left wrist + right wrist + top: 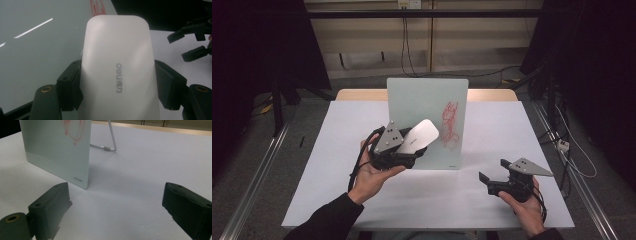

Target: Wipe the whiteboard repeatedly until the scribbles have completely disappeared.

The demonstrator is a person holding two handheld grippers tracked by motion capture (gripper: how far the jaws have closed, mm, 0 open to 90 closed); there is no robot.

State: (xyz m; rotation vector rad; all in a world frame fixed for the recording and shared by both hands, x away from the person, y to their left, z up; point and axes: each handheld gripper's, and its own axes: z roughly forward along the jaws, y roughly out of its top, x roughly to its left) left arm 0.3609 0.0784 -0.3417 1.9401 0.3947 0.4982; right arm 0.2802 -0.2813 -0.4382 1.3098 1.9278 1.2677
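Eraser (117, 67): white, rounded, oblong, grey "deli" logo on top face; clamped betw. jaws of left gripper (408, 152), raised off counter, tip angled up-right in front of board in high view (421, 135).
Left gripper: closed on eraser sides, one black pad (68, 86) each side touching it; grey 3-cornered plate on top; held in left hand (372, 172), dark sleeve.
Board (428, 122): pale glass whiteboard, upright on counter, centre-back; red scribble (450, 125) on right half; "deli" mark at lower corner (78, 179); metal wire stand (110, 143) behind it, resting on counter.
Eraser vs board: just beside/in front of board face, left of scribble; contact w/ board – cannot tell.
Right gripper (494, 171): jaws wide apart, holding nothing; low near counter, front-right, well apart from board; held in right hand (524, 207); seen also in left gripper view at right edge (193, 41).
Right gripper pads (51, 206): black, gap betw. them shows bare counter.
Counter (492, 120): white sheet over top, wood edge at far side.
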